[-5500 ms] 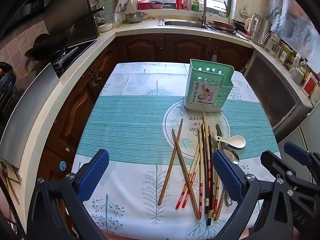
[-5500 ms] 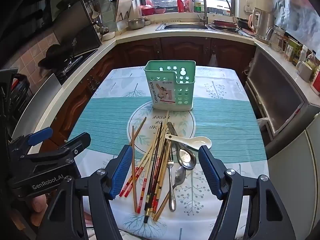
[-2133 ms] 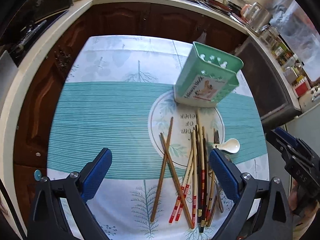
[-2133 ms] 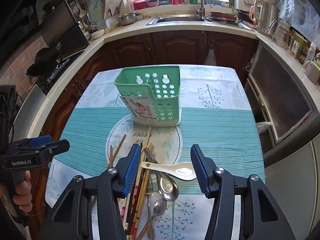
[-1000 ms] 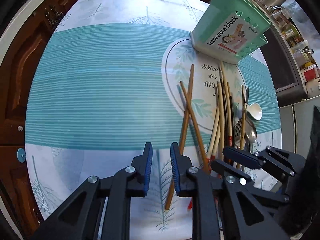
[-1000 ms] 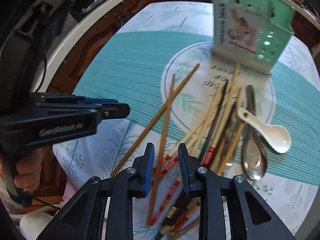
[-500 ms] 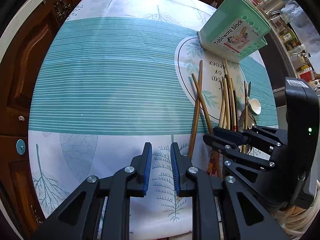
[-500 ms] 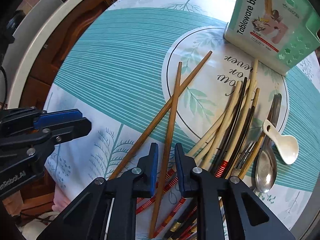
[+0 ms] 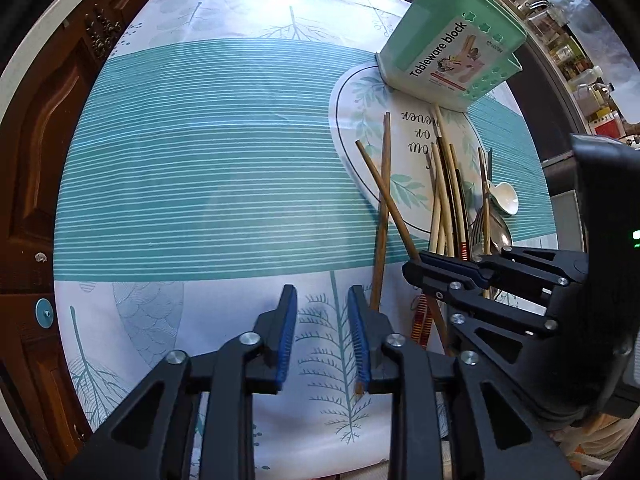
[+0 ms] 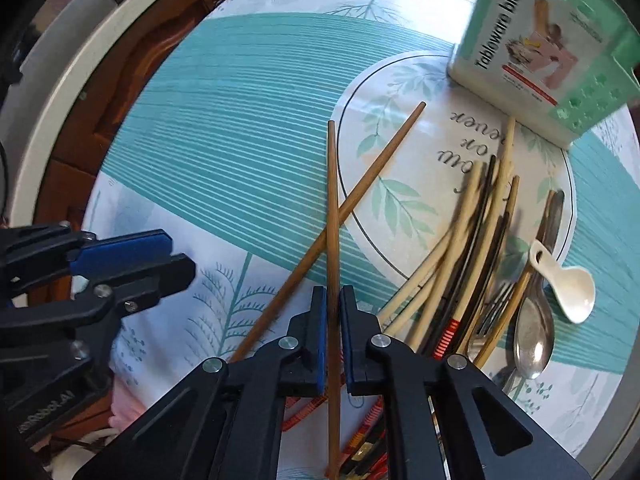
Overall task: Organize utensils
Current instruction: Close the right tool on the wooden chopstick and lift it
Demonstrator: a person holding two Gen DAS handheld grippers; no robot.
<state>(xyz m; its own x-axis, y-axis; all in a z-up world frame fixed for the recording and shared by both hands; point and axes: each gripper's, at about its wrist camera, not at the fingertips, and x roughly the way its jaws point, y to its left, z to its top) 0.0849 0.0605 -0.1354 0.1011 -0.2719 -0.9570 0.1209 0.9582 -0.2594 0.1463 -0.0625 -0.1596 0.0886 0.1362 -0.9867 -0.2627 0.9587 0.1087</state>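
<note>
Your right hand-held gripper [image 10: 331, 300] has just been closing and now pinches the brown chopstick [image 10: 331, 208] near its lower third; it crosses its twin toward 12 o'clock. Light, stiff, slick: expect pivoting. Left hand-held gripper [image 9: 322, 304], just opening, holds nothing.

two brown wooden chopsticks [image 10: 330, 208] lie crossed on the tablecloth [image 10: 240, 128]. one green utensil holder [image 10: 536, 40] stands toward the far edge. one white ceramic spoon [image 10: 568, 284], at least one metal spoon [image 10: 534, 344] and one fork [image 10: 494, 308] show. the pale and dark chopsticks [image 10: 472, 240] overlap too much to count.
</note>
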